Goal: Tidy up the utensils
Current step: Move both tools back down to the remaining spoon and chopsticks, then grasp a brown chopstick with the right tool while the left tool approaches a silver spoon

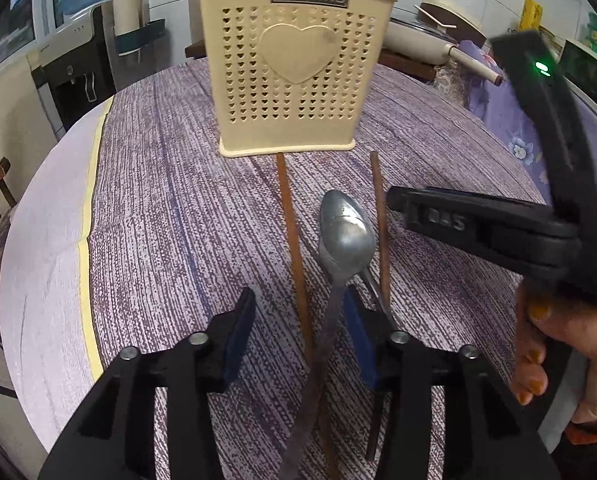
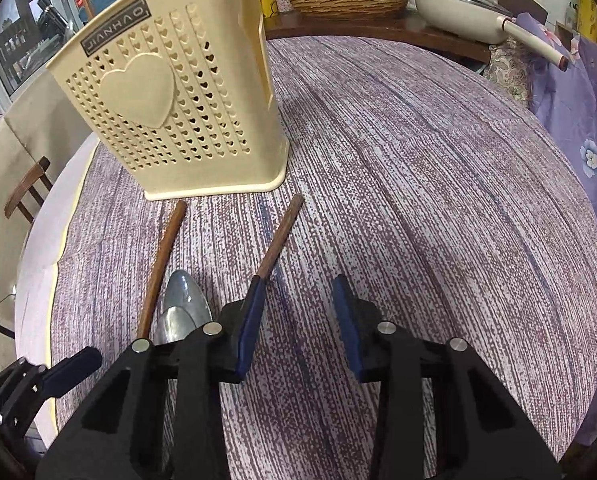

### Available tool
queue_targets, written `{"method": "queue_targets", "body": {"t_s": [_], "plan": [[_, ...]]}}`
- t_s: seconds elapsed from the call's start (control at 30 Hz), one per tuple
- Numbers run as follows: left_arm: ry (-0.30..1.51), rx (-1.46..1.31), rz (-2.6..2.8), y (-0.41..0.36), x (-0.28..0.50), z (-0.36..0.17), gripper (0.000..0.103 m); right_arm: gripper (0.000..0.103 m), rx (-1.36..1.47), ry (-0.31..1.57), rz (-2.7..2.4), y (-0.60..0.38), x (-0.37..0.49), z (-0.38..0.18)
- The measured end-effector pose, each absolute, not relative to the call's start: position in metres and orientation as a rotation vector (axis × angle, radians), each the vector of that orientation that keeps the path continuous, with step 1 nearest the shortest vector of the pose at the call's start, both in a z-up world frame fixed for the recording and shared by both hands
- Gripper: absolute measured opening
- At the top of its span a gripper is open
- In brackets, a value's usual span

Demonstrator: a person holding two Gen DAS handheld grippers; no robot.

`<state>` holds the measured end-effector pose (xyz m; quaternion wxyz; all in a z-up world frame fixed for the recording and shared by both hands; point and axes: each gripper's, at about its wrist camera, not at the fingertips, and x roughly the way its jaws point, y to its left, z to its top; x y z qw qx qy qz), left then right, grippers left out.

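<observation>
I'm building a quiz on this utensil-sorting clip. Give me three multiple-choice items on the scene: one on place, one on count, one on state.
1. Where does the metal spoon lie?
A. Inside the holder
B. On the tablecloth between two chopsticks
C. In the pan

2. How many brown chopsticks lie on the tablecloth?
A. One
B. Two
C. Four

3. How does the cream holder stand?
A. Upright on its base
B. Tipped on its side
C. Upside down

Key: 1 B, the left chopstick and right chopstick flank the spoon; 2 B, only those two show; 3 A, its base rests flat, utensils poking from the top.
</observation>
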<state>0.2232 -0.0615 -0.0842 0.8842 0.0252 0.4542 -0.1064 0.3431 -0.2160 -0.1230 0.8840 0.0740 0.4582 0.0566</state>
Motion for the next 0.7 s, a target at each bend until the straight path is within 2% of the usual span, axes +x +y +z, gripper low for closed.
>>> {"method": "queue_targets", "body": {"t_s": [0.13,0.23,0.3,0.4,0.47,0.7], "plan": [[0.949,0.069,-0.236,-0.066,0.221,-0.086,0.054,0.032,0.141,0.952,0.100,-0.210,0.350,-0.123],[0.956,0.099,-0.211,-0.069,0.222,-0.090,0.053,0.024,0.122,0.951,0.079,-0.206,0.357,-0.123],[0.969,0.085,-0.216,-0.067,0.222,-0.092,0.049,0.017,0.126,0.955,0.079,-0.203,0.360,-0.123],[0.974,0.072,-0.205,-0.060,0.222,-0.094,0.040,0.013,0.113,0.952,0.083,-0.197,0.363,-0.122],[0.976,0.063,-0.195,-0.055,0.224,-0.094,0.030,0.011,0.112,0.950,0.088,-0.195,0.364,-0.122],[0.969,0.016,-0.166,-0.035,0.228,-0.090,0.020,0.006,0.132,0.950,0.113,-0.191,0.360,-0.122]]}}
